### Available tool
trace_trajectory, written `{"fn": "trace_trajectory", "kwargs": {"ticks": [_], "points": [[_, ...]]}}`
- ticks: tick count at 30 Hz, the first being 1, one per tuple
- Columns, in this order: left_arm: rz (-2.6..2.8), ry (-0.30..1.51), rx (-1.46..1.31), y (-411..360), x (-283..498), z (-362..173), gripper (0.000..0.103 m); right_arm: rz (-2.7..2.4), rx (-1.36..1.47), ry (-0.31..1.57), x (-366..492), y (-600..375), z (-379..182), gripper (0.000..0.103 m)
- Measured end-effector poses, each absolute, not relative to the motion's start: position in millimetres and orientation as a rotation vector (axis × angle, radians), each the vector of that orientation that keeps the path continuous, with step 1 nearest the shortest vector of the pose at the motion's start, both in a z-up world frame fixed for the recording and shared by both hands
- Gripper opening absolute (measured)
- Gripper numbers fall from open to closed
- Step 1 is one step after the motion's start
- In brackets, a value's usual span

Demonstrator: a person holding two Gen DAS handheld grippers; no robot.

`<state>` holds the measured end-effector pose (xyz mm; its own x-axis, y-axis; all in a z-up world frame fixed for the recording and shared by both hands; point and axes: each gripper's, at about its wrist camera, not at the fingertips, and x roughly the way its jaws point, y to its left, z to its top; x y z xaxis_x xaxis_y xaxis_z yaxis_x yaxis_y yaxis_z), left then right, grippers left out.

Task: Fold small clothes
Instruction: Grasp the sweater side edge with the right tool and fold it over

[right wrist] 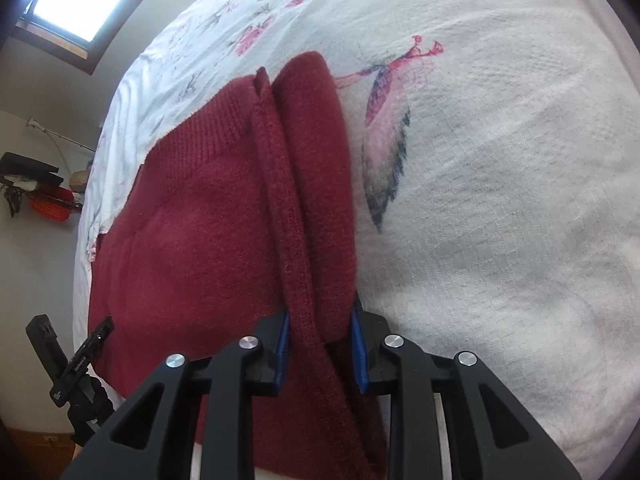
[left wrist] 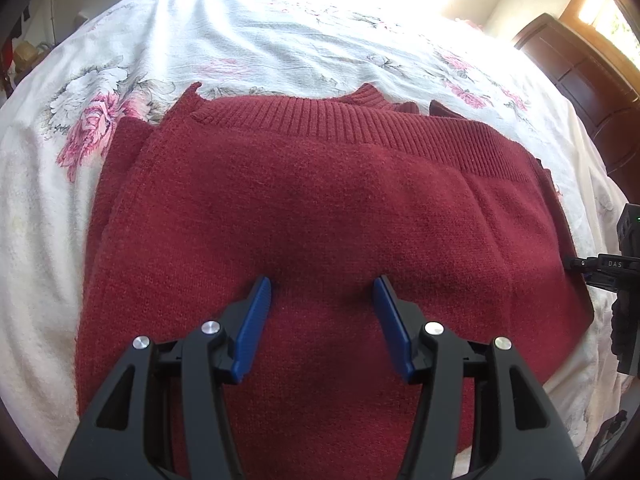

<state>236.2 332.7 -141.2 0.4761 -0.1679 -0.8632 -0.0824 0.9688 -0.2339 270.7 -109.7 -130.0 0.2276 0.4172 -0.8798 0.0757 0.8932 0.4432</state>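
Floral bedspread (left wrist: pixel 240 40), red sweater (left wrist: pixel 320 200), right claw (right wrist: pixel 320 344) gripping

A dark red knit sweater (left wrist: pixel 320 208) is observed, uniform in colour, with a ribbed band of the same red along its far edge (finer knit elsewhere). The bedspread (left wrist: pixel 248 36) beneath is white, printed with pink flowers and grey-green leaves; in the right wrist view a pink and dark grey-blue motif is noted on it. Both grippers are black with blue finger pads (left wrist: pixel 252 328) and silver pin heads. A dark brown wooden cabinet (left wrist: pixel 576 68) is recorded.
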Motion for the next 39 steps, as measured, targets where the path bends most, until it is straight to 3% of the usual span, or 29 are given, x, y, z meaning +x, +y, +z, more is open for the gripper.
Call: {"fn": "trace_trajectory", "kwargs": {"ticks": [9,17,33,36,39], "points": [[-0.097,1.07,-0.353,345.1,229.1,-125.5,0.053,0.336,0.284,1.283,273.0,-53.8,-48.3,0.022],[-0.142,1.046,-0.347,345.0,221.9,-108.1,0.053,0.462,0.176,1.278,269.6,24.1,-22.9,0.022],[-0.145,1.05,-0.419,362.4,217.8,-109.2,0.054,0.558,0.154,1.404,265.0,126.0,-87.0,0.023],[-0.147,1.051,-0.441,364.7,218.6,-109.8,0.054,0.568,0.188,1.417,263.9,128.4,-99.3,0.028],[-0.15,1.05,-0.456,365.1,219.5,-109.5,0.054,0.605,0.258,1.423,263.7,127.7,-103.6,0.042]]}}
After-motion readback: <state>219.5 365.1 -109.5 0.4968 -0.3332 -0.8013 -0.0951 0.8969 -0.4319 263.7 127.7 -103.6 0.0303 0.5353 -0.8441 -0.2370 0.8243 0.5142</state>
